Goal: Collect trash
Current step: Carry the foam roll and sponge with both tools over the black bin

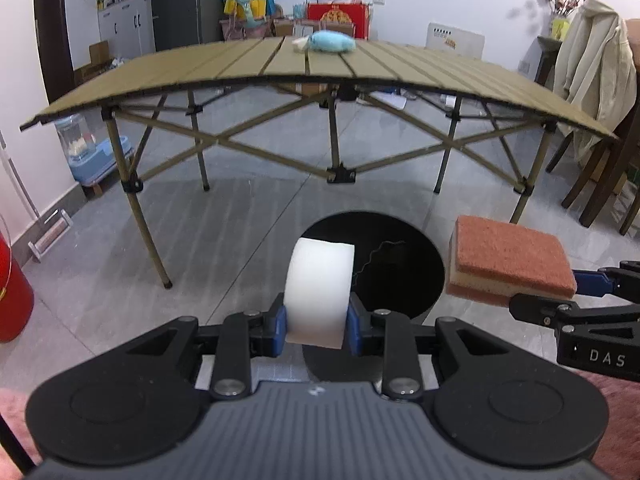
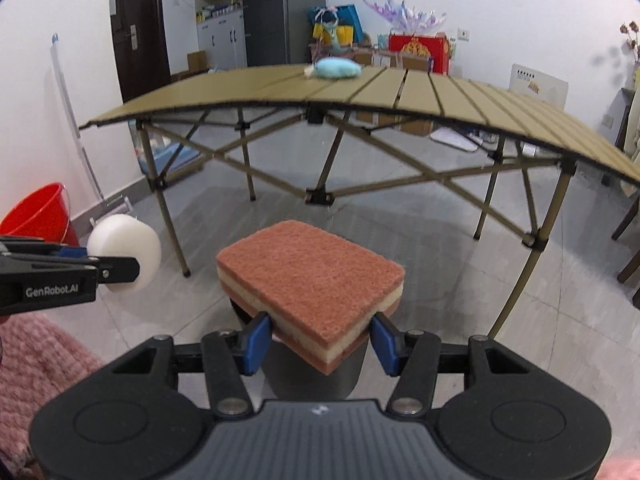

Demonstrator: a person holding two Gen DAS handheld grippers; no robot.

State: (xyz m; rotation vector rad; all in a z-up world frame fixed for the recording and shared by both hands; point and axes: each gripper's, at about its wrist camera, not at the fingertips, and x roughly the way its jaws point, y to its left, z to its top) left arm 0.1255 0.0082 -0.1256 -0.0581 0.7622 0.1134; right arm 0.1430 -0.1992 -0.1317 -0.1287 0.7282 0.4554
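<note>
My left gripper (image 1: 316,326) is shut on a white foam disc (image 1: 320,292), held on edge over the open mouth of a dark round bin (image 1: 404,264) on the floor. My right gripper (image 2: 320,340) is shut on a pink and cream layered sponge (image 2: 312,280), held flat above the same bin (image 2: 320,380), which the sponge mostly hides. The sponge (image 1: 508,264) shows at the right of the left wrist view, just right of the bin. The disc (image 2: 126,252) and left gripper (image 2: 120,268) show at the left of the right wrist view.
A tan folding table (image 1: 312,68) stands beyond the bin, with a light blue plush (image 1: 332,42) at its far edge. A red bucket (image 2: 40,212) stands by the left wall. Wooden chairs (image 1: 600,176) are at the right. Boxes and cabinets line the back wall.
</note>
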